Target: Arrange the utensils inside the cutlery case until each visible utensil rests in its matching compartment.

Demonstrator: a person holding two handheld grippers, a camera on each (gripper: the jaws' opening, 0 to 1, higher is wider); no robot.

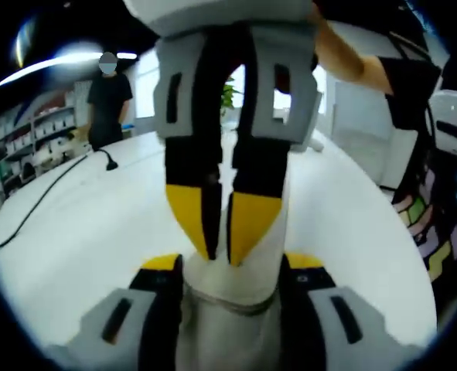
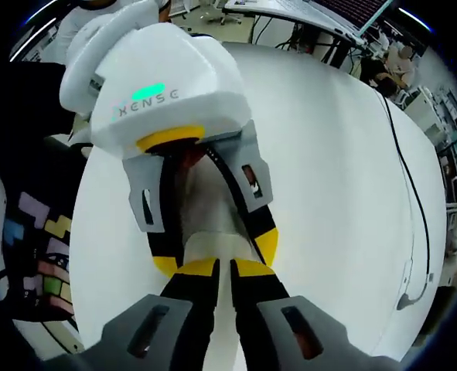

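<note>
Left gripper view looks along the left gripper (image 1: 232, 267), whose jaws are clamped on either side of a white case (image 1: 228, 292) and hold it above the table. The right gripper (image 1: 220, 232) comes in from the far side, and its yellow tips meet at the near end of the case. They are drawn almost together and seem to pinch a thin edge or flap there.

In the right gripper view the same hold shows from the other side. The right gripper (image 2: 224, 269) has only a sliver of white between its tips. The left gripper (image 2: 216, 251) reaches in from above, with the pale body of the case (image 2: 205, 202) between its jaws. I cannot tell what lies inside the case.

The step in hand looks like opening or unfolding the case so its compartments can be reached. To do it well, the left grip should stay firm and level as the anchor. The right should draw its edge away slowly in line with the fold, because a sideways tug could twist the case out of the left jaws. Setting the case down on the white table (image 1: 89, 224) before letting go would keep it flat and in sight.

Further out, a black cable (image 1: 50, 193) trails across the table, well apart from the work. A person in black (image 1: 108, 97) stands near some shelves.
</note>
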